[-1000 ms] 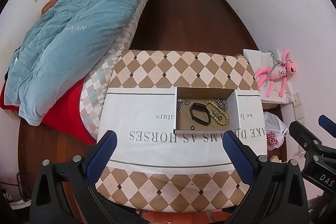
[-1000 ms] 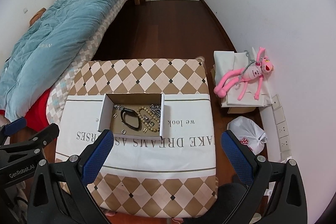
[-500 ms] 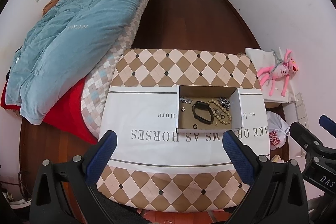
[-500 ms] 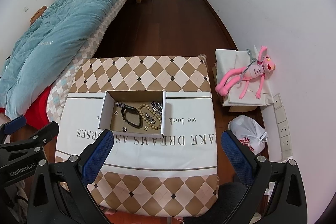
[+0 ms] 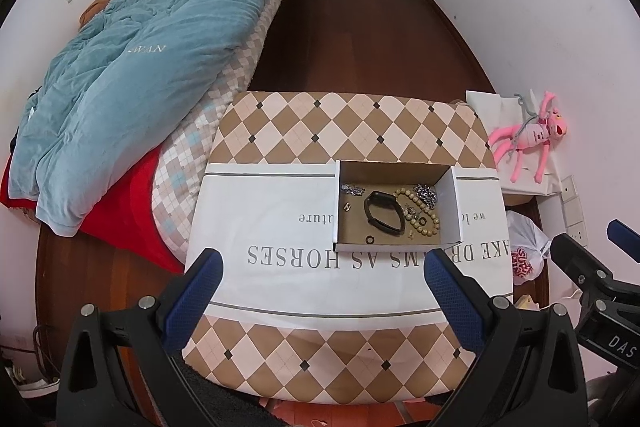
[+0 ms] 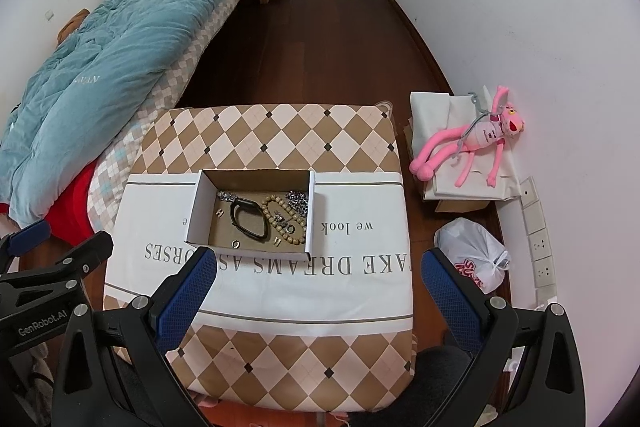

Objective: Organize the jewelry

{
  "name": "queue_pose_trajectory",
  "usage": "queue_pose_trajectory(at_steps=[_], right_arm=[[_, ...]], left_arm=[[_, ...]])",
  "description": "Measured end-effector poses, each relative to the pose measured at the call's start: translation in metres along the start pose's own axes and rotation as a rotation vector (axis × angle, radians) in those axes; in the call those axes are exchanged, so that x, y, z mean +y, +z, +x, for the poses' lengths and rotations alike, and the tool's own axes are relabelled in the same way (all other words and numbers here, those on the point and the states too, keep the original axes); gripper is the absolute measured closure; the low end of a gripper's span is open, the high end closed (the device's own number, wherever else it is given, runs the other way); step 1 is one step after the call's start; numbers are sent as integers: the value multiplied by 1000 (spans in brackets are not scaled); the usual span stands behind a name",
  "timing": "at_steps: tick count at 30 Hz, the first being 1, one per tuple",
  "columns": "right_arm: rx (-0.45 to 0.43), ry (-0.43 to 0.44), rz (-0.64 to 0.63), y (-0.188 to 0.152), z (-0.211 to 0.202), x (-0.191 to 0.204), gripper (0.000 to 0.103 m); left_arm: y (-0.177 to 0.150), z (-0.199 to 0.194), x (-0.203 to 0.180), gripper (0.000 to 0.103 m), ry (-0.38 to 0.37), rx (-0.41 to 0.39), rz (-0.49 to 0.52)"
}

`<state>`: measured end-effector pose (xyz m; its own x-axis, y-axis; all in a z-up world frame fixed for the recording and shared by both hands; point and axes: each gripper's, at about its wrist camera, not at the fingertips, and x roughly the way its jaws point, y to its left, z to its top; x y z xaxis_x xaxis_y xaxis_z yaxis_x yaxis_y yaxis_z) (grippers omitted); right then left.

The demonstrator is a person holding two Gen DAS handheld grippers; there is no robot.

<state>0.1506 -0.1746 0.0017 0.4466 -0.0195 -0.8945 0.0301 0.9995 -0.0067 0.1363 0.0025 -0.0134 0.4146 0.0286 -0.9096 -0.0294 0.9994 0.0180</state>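
Note:
An open cardboard box (image 5: 450, 211) (image 6: 196, 215) sits on the table and holds the jewelry: a black band (image 5: 383, 213) (image 6: 247, 221), a beaded bracelet (image 5: 420, 213) (image 6: 286, 215), silver chains (image 5: 426, 194) (image 6: 298, 201), a small ring (image 5: 369, 239) (image 6: 235, 245) and small pieces. My left gripper (image 5: 320, 287) is open and empty, high above the table's near side. My right gripper (image 6: 316, 285) is open and empty, also high above the near side. The right gripper shows at the left wrist view's right edge (image 5: 592, 283); the left one shows at the right wrist view's left edge (image 6: 52, 267).
The table (image 5: 352, 131) has a checked cover and a white lettered cloth (image 6: 360, 259). A bed with a blue quilt (image 5: 132, 75) lies to the left. By the right wall are a pink plush toy (image 6: 476, 143) on white paper and a plastic bag (image 6: 472, 255).
Both grippers have shifted slightly; the table and box sit a little further along in both views. Both stay open and empty. The jewelry has not moved.

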Motion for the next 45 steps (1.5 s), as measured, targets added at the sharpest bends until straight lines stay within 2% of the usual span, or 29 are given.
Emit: queue_pose_trajectory(at_steps=[45], right_arm=[[4,-6,-17,-2,-7,-4,0]], left_arm=[[-6,-9,-2,0,-11,-9,1]])
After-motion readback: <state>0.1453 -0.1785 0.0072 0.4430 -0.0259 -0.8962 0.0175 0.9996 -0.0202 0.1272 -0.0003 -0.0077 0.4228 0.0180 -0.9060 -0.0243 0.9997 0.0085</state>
